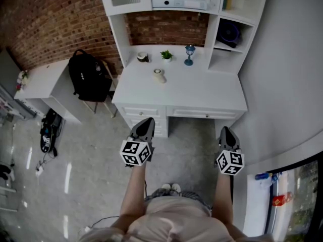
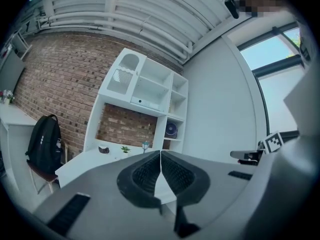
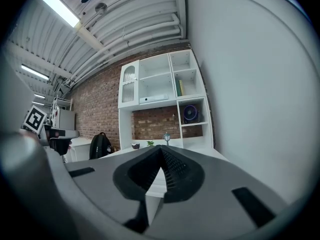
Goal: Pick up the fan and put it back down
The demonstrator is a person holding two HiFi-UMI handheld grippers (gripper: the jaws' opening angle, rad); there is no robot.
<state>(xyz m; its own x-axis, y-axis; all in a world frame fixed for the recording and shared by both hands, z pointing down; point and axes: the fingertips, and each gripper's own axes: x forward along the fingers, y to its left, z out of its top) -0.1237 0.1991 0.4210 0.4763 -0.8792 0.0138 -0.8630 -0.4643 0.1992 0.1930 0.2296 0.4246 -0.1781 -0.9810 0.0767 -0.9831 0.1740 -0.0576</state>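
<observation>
**A:** Brick wall and a white desk ahead. How are the grippers?

**B:** The left gripper and right gripper both have their jaws pressed together, holding nothing. The fan sits well ahead of the right one and higher, in a shelf cubby.

**A:** Advice?

**B:** Step closer and spread the jaws before reaching in. There's no legible writing, only square markers.

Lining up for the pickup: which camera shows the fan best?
The right gripper view: the fan faces the camera, unobstructed in its shelf cubby. The left gripper view shows the fan smaller; the head view shows the fan from above, dark.
</observation>
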